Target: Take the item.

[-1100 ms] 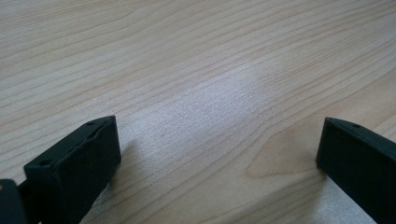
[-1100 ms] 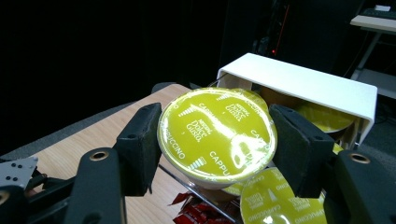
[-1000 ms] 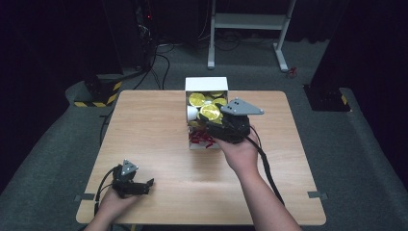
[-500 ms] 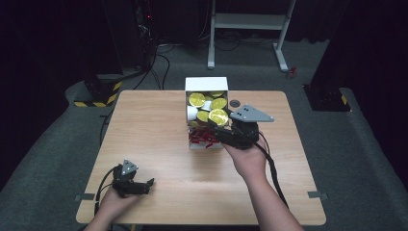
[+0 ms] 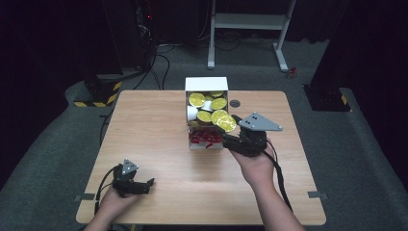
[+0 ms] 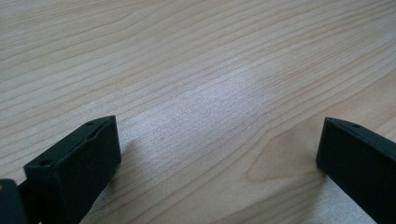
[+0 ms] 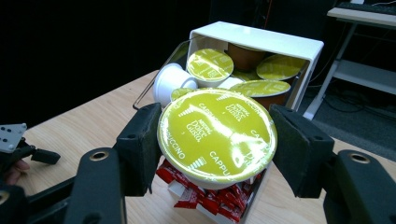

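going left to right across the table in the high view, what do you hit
left gripper resting open near the table's front left corner → white box of capsules and red sachets → yellow-lidded capsule clamped in the right gripper → right gripper's grey plate

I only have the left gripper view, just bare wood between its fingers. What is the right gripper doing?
Observer: The right gripper is shut on a yellow-lidded capsule.
Operator: Where is it?
Observer: At the near end of a white box on the table's far half.
Operator: Anything else in the box?
Observer: More capsules behind, and red packets in the front part under the held one.
Operator: And my left gripper?
Observer: The left gripper rests open at the near left corner, far from the box.
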A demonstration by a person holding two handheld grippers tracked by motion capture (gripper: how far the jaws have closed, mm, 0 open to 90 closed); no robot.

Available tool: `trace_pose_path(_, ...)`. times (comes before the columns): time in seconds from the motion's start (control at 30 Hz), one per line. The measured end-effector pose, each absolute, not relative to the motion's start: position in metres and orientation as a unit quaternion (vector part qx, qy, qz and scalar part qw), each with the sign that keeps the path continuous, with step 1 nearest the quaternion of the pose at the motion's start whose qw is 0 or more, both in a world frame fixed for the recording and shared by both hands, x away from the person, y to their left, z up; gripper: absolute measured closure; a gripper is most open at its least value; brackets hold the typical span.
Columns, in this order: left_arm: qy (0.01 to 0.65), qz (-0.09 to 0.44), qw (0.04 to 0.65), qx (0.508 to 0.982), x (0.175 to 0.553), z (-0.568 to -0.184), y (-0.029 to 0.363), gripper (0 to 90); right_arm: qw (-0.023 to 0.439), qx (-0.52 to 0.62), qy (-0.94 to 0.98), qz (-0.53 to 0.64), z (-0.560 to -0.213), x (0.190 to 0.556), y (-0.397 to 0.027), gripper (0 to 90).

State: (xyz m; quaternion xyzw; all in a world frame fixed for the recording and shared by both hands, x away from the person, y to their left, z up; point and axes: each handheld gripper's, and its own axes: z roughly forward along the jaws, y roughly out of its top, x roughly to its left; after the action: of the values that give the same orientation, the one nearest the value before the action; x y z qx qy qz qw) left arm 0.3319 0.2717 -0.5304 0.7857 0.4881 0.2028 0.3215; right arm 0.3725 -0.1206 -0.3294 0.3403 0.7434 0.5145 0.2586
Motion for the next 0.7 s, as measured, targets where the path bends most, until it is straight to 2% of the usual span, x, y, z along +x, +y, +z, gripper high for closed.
trace_pose_path(0.7,0.489,0.203,0.323,0.784,0.331,-0.531,0.272,0.4,0.264,0.347,0.745,0.504,-0.352,0.358,-0.134,38.0)
